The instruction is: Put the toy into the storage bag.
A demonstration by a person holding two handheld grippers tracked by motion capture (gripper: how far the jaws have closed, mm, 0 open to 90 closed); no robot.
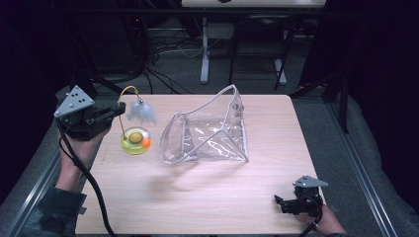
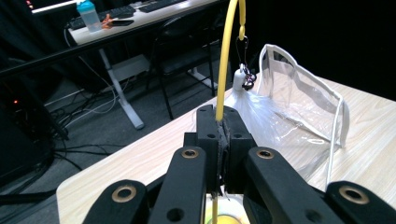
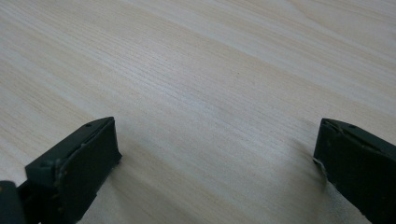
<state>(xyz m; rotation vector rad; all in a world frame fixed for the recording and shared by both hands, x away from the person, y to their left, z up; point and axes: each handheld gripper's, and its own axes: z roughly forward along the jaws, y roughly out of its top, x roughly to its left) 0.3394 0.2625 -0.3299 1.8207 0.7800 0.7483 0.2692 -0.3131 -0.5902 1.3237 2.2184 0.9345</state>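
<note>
No legible text, label, brand, number or sign appears in any view. The clear pouch (image 1: pixel 207 131), the yellow toy (image 1: pixel 135 140) and the counter (image 1: pixel 207 197) carry no readable markings. Items on the far desk (image 2: pixel 140 18) in the left gripper view are too small to read.

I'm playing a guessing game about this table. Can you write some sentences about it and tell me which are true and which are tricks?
1. The left gripper is pinching the yellow wand of the cat toy. True.
2. The right gripper is holding the clear pouch. False: its fingers are wide apart over bare table, with nothing between them.
3. A white feather tuft hangs from the wand's curved end. True.
4. The clear pouch is zipped shut and lying flat. False: it stands with its mouth open toward the toy.
5. The toy's round yellow base is inside the pouch. False: it is outside, to the left.
</note>
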